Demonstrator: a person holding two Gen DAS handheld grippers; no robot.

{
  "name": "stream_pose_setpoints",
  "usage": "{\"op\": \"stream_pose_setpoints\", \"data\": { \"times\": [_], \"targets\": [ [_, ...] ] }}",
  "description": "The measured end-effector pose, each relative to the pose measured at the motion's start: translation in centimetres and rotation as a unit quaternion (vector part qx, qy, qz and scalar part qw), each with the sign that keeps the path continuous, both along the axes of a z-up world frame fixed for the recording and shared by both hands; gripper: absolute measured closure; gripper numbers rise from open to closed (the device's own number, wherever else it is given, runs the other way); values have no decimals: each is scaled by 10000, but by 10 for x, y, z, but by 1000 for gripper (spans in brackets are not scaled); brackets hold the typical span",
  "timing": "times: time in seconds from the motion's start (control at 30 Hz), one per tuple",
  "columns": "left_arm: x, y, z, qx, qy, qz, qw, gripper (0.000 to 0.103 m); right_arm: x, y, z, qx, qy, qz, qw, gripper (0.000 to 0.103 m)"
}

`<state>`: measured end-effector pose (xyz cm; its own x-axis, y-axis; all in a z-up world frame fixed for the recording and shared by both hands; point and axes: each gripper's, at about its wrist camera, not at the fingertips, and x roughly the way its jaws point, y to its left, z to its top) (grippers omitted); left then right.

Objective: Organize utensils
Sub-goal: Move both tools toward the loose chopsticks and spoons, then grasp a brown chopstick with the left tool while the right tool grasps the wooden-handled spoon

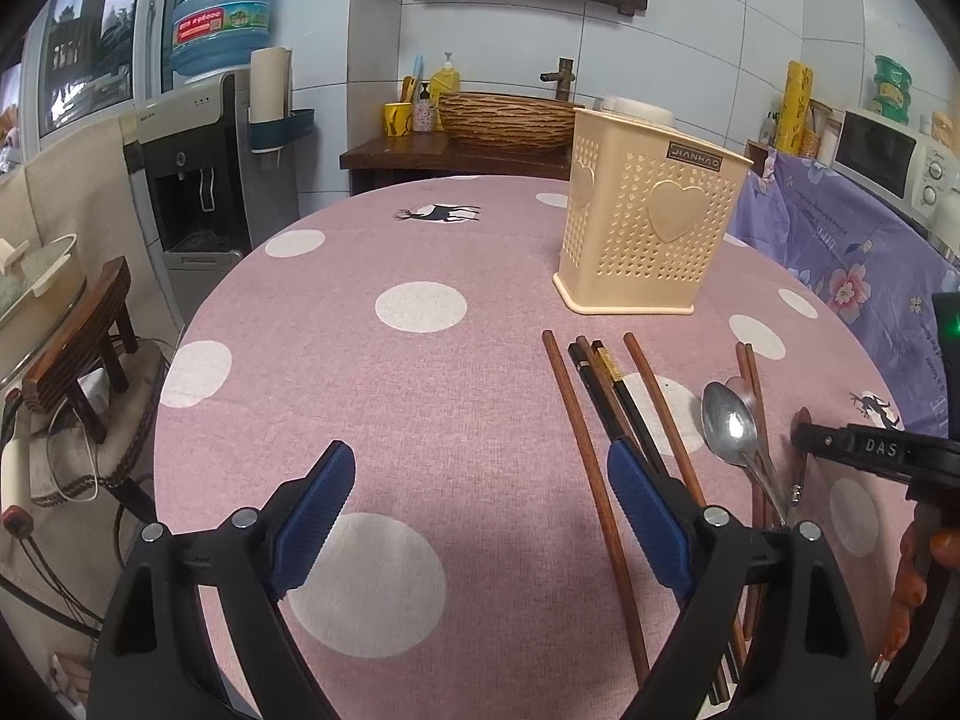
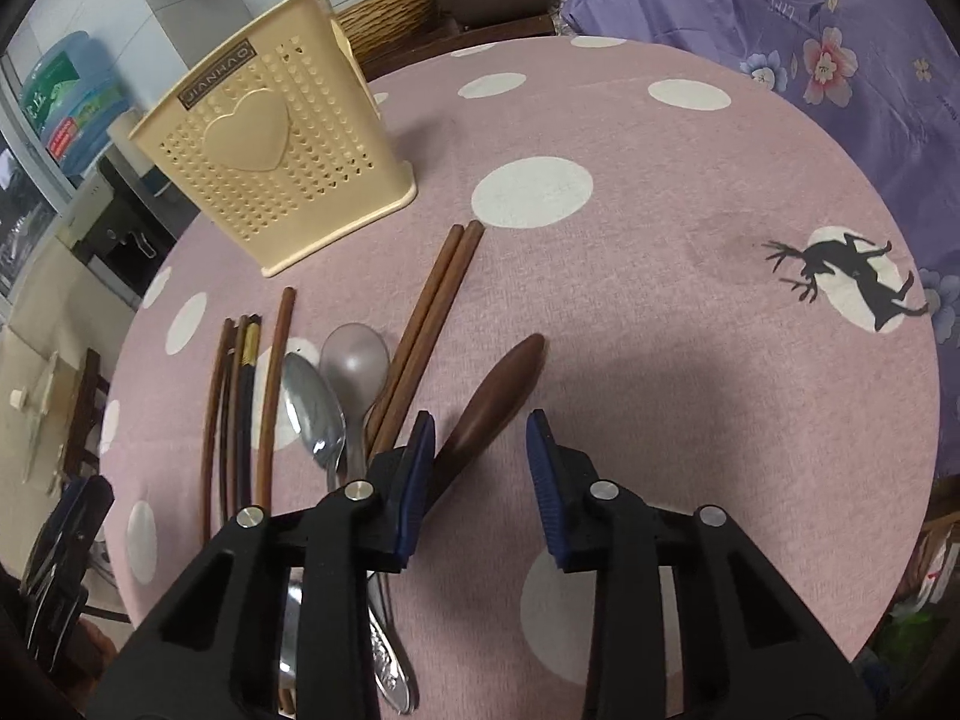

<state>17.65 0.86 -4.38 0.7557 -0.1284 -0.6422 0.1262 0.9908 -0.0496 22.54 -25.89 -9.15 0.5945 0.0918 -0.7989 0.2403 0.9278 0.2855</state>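
A cream perforated utensil holder [image 1: 648, 216] [image 2: 282, 144] stands upright on the pink dotted tablecloth [image 1: 384, 372]. In front of it lie several chopsticks [image 1: 606, 408] [image 2: 252, 396], a brown pair [image 2: 432, 318], two metal spoons [image 1: 732, 426] [image 2: 312, 408] and a brown wooden spoon [image 2: 492, 396]. My left gripper [image 1: 480, 516] is open and empty above the cloth, its right finger over the chopsticks. My right gripper [image 2: 480, 480] is open and low over the wooden spoon's handle, which lies beside its left finger. The right gripper also shows in the left wrist view [image 1: 864, 450].
A purple flowered cloth [image 1: 840, 252] covers the surface right of the table. A water dispenser [image 1: 198, 168] and a wooden stool [image 1: 84, 336] stand at the left. A wicker basin [image 1: 510, 120] on a dark shelf stands behind the table.
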Motion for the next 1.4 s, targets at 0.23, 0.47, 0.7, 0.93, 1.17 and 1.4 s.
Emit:
{"op": "stream_pose_setpoints", "data": {
  "times": [0.23,0.47,0.7,0.93,1.17,1.4],
  "targets": [
    [6,-2,-5,45,89,-24,9999,18,23,8,0,-323,131,75,9994,79],
    [16,-15,-6,236,194,-241,9992,19,39,20,1,-649,239,311,9971,81],
    [45,-30,-13,-32,818,-439,9957,41,35,14,0,-453,173,332,9983,85],
    [68,-51,-33,97,1324,-430,9902,69,33,16,-1,-434,138,405,9981,86],
    [85,-60,-34,346,1344,-399,9895,71,33,20,-1,-557,134,398,9976,86],
    [107,-68,-34,625,1349,-305,9884,75,32,28,-2,-860,124,528,9948,86]
  ]
}}
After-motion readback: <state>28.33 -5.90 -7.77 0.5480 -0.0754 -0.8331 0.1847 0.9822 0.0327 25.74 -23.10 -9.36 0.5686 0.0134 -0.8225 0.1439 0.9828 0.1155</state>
